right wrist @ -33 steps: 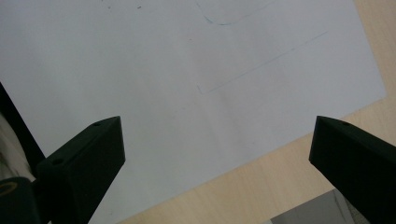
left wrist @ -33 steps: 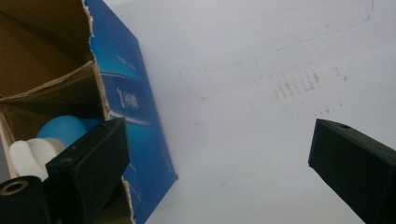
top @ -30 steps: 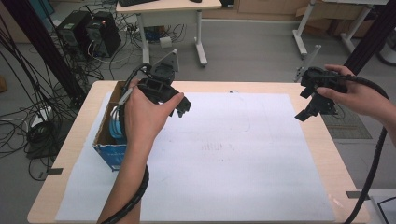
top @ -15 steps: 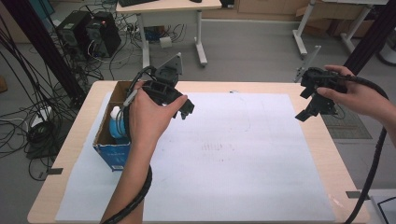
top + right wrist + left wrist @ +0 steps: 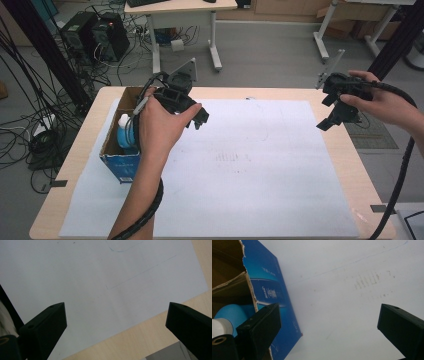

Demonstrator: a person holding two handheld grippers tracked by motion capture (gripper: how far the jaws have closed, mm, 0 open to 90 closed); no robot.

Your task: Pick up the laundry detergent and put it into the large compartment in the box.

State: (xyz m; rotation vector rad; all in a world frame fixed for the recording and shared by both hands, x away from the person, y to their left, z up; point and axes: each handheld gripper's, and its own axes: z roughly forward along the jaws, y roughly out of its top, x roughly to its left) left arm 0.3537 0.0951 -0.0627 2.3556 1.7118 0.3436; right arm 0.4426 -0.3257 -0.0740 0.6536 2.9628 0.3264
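An open blue cardboard box [image 5: 119, 165] stands at the table's left, its blue side [image 5: 272, 292] close to my left jaw. Inside it is a blue bottle [image 5: 124, 136] with a white cap [image 5: 220, 326]. My left gripper [image 5: 197, 119] hovers just right of the box, above the white sheet [image 5: 240, 170], open with nothing between its jaws. The same open gripper [image 5: 329, 325] looks down on the sheet and the box's edge. My right gripper [image 5: 332, 117] is held above the table's right edge, open and empty. Its jaws [image 5: 115, 322] frame the sheet's border and bare wood [image 5: 140, 345].
A large white sheet [image 5: 87, 277] with faint pencil marks covers most of the wooden table [image 5: 350, 165]. Behind the table stand a desk [image 5: 180, 10], computer towers [image 5: 95, 35] and many floor cables [image 5: 30, 125]. A cable [image 5: 400, 185] trails from the right gripper.
My left gripper has risen and drifted slightly right, away from the box. The right gripper has barely moved.
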